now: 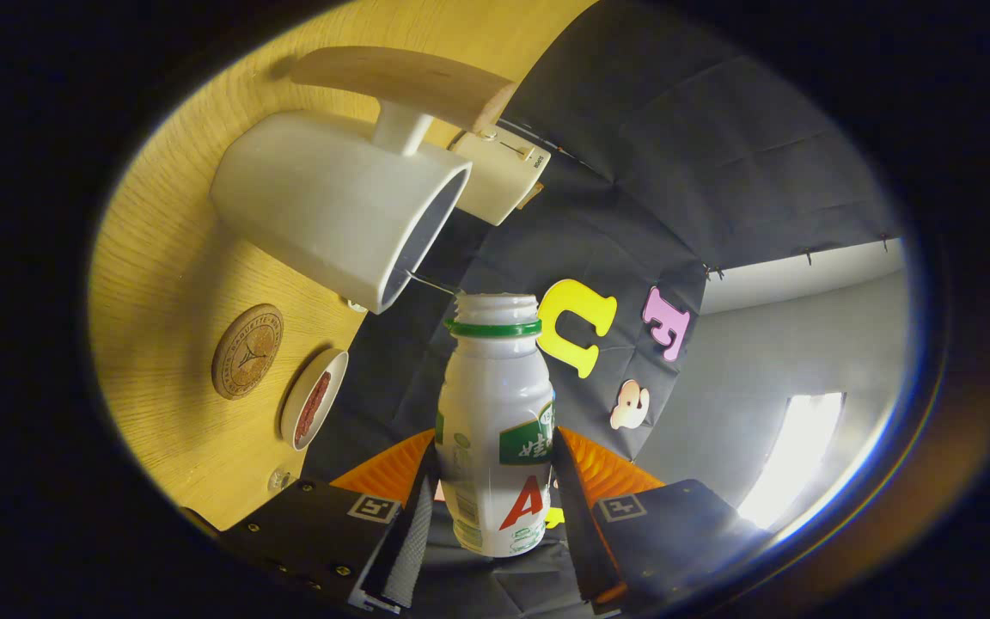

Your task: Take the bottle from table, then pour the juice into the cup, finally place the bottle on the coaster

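The small white plastic bottle with a green neck ring and printed label (495, 430) sits gripped between the jaws of the gripper (493, 516), both fingers pressed against its sides, its open, capless mouth pointing toward the rim of the white ceramic cup with a wooden-topped handle (336, 202). The whole view is rolled over, so I judge the bottle is tipped for pouring, its mouth close to the cup's lip but apparently just outside the opening. That is the risk: juice could run down the cup's outer wall onto the pale wood-grain desk (160, 284) if the mouth is not brought over the opening. Tilting too fast could splash. Further off on the desk lie the round brown cork coaster (247, 351) and a small white dish holding something dark red (314, 398), so a spill might reach them
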`<action>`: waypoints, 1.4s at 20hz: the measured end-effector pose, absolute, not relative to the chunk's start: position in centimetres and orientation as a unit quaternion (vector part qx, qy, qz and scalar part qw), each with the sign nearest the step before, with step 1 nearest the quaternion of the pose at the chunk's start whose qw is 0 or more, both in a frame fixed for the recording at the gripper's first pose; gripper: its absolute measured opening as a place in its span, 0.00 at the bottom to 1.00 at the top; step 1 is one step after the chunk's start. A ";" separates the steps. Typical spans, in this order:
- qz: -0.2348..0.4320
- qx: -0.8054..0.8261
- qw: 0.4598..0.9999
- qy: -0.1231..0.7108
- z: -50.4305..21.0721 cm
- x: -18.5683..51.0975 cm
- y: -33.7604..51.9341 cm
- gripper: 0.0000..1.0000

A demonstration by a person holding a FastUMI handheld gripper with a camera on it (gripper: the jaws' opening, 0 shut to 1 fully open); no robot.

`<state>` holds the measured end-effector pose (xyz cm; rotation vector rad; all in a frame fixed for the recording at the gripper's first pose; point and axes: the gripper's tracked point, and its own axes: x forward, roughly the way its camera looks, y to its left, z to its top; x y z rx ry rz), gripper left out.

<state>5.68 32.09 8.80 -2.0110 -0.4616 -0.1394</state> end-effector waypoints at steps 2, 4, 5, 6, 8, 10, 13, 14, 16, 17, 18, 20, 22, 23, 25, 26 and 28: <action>-0.056 -0.840 0.504 -0.195 8.9 5.9 32.5 0.69; -0.055 -0.845 0.492 -0.202 8.9 5.8 33.1 0.69; -0.055 -0.849 0.484 -0.205 8.9 5.8 33.3 0.69; -0.054 -0.853 0.476 -0.208 8.8 5.7 33.4 0.69; -0.049 -0.863 0.455 -0.214 8.5 5.7 33.9 0.69; -0.049 -0.871 0.438 -0.219 8.4 5.6 34.2 0.69; -0.046 -0.874 0.430 -0.224 8.4 5.4 34.3 0.69; -0.046 -0.875 0.424 -0.228 8.5 5.4 34.6 0.69; -0.044 -0.880 0.409 -0.236 8.7 5.4 35.2 0.68; -0.041 -0.883 0.400 -0.242 8.8 5.4 35.6 0.69; -0.039 -0.886 0.389 -0.248 8.8 5.3 36.0 0.68; -0.038 -0.894 0.365 -0.258 9.1 5.1 36.6 0.68; -0.041 -0.901 0.337 -0.270 9.4 5.0 37.1 0.68; -0.043 -0.905 0.322 -0.274 9.7 5.0 37.3 0.68; -0.046 -0.910 0.303 -0.279 9.9 5.1 37.4 0.68; -0.047 -0.912 0.294 -0.282 10.0 5.2 37.6 0.68; -0.049 -0.916 0.277 -0.287 10.3 5.2 37.8 0.69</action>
